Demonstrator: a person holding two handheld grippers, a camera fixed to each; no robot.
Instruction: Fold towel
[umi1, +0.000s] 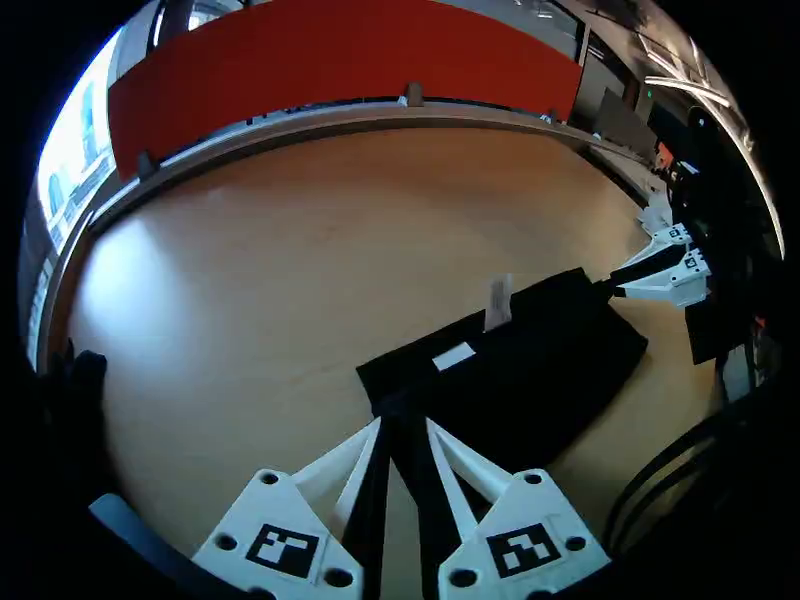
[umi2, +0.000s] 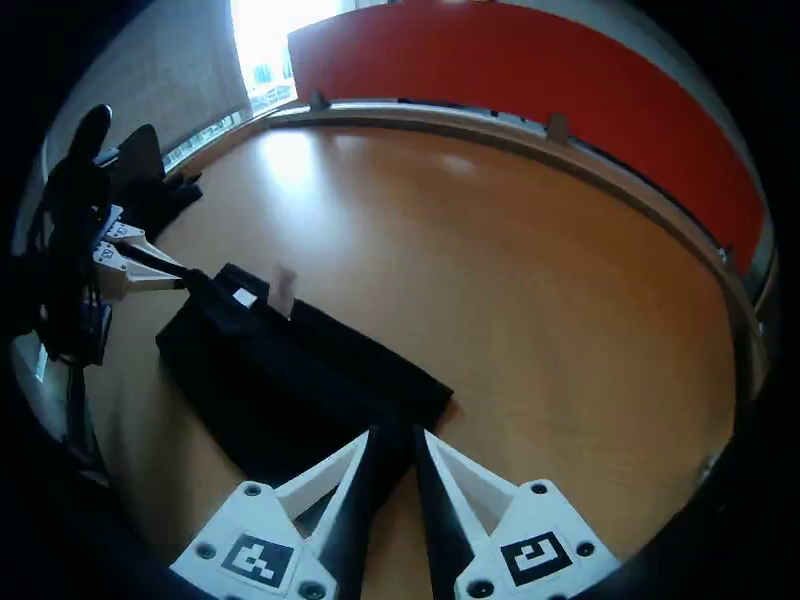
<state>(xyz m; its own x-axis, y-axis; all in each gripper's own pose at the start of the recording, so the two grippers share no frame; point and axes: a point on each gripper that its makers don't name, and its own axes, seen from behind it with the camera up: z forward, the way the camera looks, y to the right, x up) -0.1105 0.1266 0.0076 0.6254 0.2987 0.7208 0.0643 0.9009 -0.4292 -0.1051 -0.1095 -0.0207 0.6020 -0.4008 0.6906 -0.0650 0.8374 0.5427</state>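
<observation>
Black towel (umi1: 530, 370) lies flat, oblong, on glossy wooden table (umi1: 300, 250).

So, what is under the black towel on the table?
The wooden table shows all around the black towel, so it lies on that. Whether anything else sits beneath is hidden by the cloth.

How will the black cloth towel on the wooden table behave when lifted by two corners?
Probably floppy: the black cloth towel lies in soft folds, so it should sag between the left gripper and right gripper. Likely light: two fingertip pinches grip it.
</observation>
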